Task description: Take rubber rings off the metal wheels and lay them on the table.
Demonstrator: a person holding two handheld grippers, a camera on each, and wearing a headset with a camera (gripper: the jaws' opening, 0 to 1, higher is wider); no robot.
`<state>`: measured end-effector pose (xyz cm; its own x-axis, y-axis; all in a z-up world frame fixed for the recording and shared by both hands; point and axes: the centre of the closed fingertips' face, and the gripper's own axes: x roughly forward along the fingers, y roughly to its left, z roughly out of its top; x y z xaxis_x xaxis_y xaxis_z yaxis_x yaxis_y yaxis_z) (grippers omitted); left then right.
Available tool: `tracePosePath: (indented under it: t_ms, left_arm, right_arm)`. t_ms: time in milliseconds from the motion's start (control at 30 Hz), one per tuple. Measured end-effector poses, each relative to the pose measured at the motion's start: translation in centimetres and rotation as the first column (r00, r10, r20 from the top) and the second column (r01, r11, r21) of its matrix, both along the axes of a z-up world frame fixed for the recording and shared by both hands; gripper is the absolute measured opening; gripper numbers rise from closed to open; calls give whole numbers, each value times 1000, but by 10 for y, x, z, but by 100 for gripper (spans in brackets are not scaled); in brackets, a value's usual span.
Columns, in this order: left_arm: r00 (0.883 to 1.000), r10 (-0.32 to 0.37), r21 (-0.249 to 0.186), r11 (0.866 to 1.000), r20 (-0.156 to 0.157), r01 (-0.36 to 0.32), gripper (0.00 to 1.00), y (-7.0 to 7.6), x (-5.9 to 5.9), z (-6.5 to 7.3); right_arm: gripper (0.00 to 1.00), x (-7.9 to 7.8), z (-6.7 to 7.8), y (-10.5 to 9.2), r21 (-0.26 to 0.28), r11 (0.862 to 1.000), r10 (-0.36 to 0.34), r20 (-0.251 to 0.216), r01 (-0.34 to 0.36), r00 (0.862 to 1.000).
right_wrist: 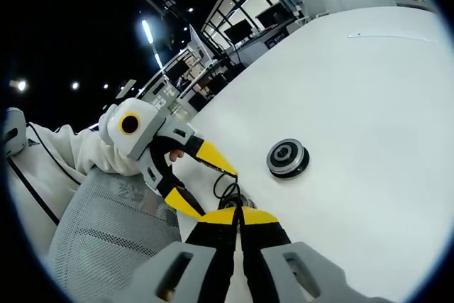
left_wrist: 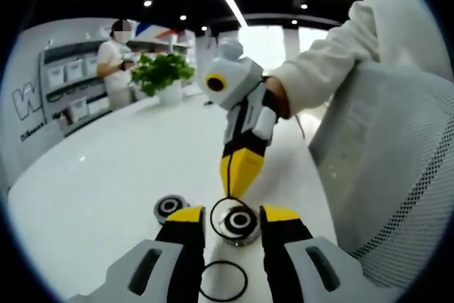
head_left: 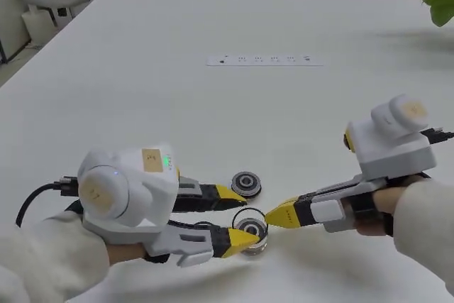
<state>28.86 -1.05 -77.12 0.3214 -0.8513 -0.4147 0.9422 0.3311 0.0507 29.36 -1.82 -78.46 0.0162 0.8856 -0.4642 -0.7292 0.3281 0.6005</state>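
Left gripper jaws apart, straddling metal wheel; right gripper jaws pinched shut on rubber ring, ring partly raised over wheel, right tips on wheel's far side from left gripper

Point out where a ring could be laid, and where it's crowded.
Free: bare table between power strip and far wheel. Crowded: near wheel, flanked by the left gripper, right gripper pinching its ring, loose ring nearby.
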Motion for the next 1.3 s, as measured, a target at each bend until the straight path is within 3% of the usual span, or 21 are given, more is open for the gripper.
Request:
tracePosePath:
  t_ms: [267, 467, 667, 1167, 1300]
  left_arm:
    - [1000, 19, -21, 1000, 4, -19, 43, 3, 3, 11]
    - [999, 34, -35, 999, 28, -33, 48, 6, 7, 23]
    - [998, 29, -11, 1000, 49, -29, 56, 9, 7, 25]
    - [998, 55, -22, 998, 43, -54, 68, 19, 8, 34]
    - [998, 53, 1, 999, 39, -54, 69, 21, 7, 29]
  right_arm:
    - [0, 1, 3, -1, 6, 1000, -9, 3, 9, 1000]
    - [0, 2, 4, -1, 10, 1000, -15, 3, 15, 1000]
    - [0, 3, 4, -2, 8, 1000, -19, 3, 19, 1000]
    - [0, 4, -2, -7, -11, 999, -30, -7, 30, 1000]
    - [0, 4, -5, -9, -20, 999, -34, -12, 33, 999]
